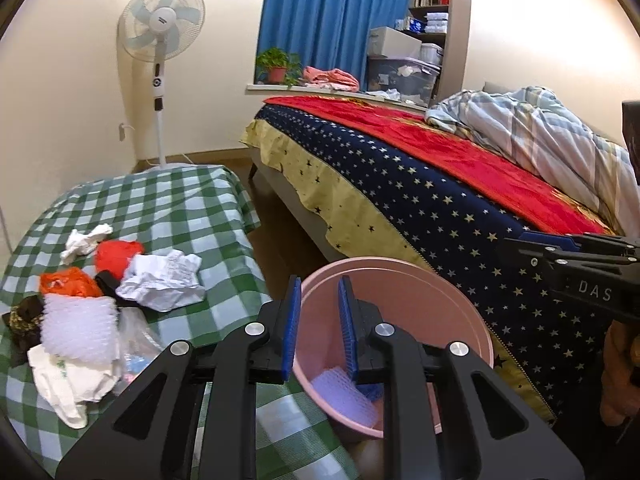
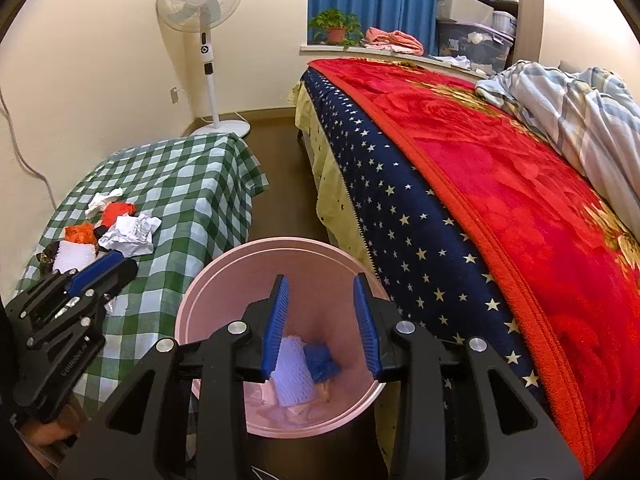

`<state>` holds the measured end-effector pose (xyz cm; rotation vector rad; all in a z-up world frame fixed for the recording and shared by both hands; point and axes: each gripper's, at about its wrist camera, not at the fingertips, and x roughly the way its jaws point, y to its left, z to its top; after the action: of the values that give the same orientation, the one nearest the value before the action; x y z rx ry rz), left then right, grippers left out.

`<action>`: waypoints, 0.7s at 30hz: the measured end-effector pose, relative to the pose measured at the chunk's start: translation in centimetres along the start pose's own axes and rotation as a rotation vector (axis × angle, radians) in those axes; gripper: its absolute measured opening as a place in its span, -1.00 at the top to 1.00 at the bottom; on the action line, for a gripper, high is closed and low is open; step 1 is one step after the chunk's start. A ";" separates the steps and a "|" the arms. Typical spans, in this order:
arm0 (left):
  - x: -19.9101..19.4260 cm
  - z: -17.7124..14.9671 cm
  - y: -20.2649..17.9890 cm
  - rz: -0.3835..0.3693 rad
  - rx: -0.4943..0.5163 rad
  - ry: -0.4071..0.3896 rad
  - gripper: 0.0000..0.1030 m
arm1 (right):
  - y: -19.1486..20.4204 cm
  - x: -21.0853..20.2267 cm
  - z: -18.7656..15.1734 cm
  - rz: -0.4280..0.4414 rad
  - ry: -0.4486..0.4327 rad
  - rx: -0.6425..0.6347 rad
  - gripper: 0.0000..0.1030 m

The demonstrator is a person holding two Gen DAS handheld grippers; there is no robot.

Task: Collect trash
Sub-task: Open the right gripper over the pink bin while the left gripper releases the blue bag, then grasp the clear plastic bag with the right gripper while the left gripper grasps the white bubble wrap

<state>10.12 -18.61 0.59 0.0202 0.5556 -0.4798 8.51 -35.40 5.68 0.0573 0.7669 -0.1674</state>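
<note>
Bedroom, cream walls, dark wood floor. Low table (image 1: 192, 208) under green-checked cloth, left of frame; bed (image 2: 500, 184) right, with red blanket over star-print cover and striped quilt (image 1: 532, 128) bunched at the head. Standing fan (image 1: 162, 28) at the far wall; blue curtain (image 1: 320, 12), potted plant (image 1: 278, 65) and pink cloth on the sill; shelves and storage boxes beyond. Trash (image 1: 120, 280) heaped on the near end of the table: crumpled paper (image 1: 162, 280), white tissue, red and orange plastic, foam netting (image 1: 78, 324), white bag. Pink bin (image 2: 224, 280) on the floor between table and bed, holding white foam netting (image 2: 294, 376), a blue scrap and pale wrappers. Left view alone shows the lower part of the heap; right view alone shows the bin's full bottom. Left gripper (image 1: 318, 320) points down over the bin's near rim, jaws slightly parted, nothing between them. Right gripper (image 2: 322, 320) sits above the bin's mouth, angled steeply down, jaws parted wider, empty. Each gripper appears side-on in the other's view, with part of a hand (image 1: 616, 376) beneath.
</note>
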 end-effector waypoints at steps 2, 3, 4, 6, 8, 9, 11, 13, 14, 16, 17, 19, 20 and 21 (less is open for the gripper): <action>-0.6 0.0 0.7 0.015 -0.007 -0.009 0.62 | 0.3 -0.3 0.0 0.009 -0.009 -0.005 0.33; -1.0 0.0 1.1 0.023 -0.011 -0.013 0.62 | 0.5 -0.4 0.0 0.013 -0.012 -0.007 0.33; -1.4 0.0 1.5 0.030 -0.016 -0.017 0.62 | 0.7 -0.5 -0.1 0.020 -0.016 -0.010 0.33; -2.1 0.0 2.4 0.048 -0.027 -0.023 0.62 | 1.0 -0.6 0.0 0.032 -0.019 -0.011 0.33; -2.8 -0.1 3.3 0.068 -0.040 -0.029 0.62 | 1.5 -0.8 0.0 0.049 -0.025 -0.014 0.33; -3.1 -0.2 3.8 0.077 -0.049 -0.032 0.62 | 1.8 -0.8 0.0 0.055 -0.027 -0.016 0.33; -3.7 -0.2 4.7 0.094 -0.063 -0.037 0.62 | 2.5 -0.9 0.0 0.075 -0.034 -0.020 0.33; -4.3 -0.4 5.6 0.112 -0.078 -0.041 0.62 | 3.3 -0.9 0.1 0.099 -0.040 -0.022 0.33; -4.5 -0.5 6.1 0.121 -0.087 -0.041 0.62 | 3.8 -0.9 0.1 0.116 -0.042 -0.024 0.33; -4.8 -0.6 6.9 0.139 -0.102 -0.041 0.62 | 5.0 -0.8 0.2 0.148 -0.046 -0.036 0.33; -5.0 -0.7 7.5 0.149 -0.109 -0.041 0.62 | 5.8 -0.7 0.1 0.165 -0.048 -0.049 0.33; -5.3 -0.9 8.3 0.167 -0.127 -0.041 0.62 | 7.4 -0.5 0.1 0.194 -0.053 -0.072 0.33; -5.4 -1.0 8.9 0.179 -0.137 -0.042 0.62 | 8.2 -0.4 0.0 0.211 -0.054 -0.083 0.33; -5.5 -1.0 9.4 0.191 -0.147 -0.042 0.62 | 8.9 -0.2 0.0 0.224 -0.055 -0.092 0.33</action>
<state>9.72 -7.69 1.53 -0.0763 0.5409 -0.2527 9.85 -26.55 5.72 0.0512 0.7065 0.0789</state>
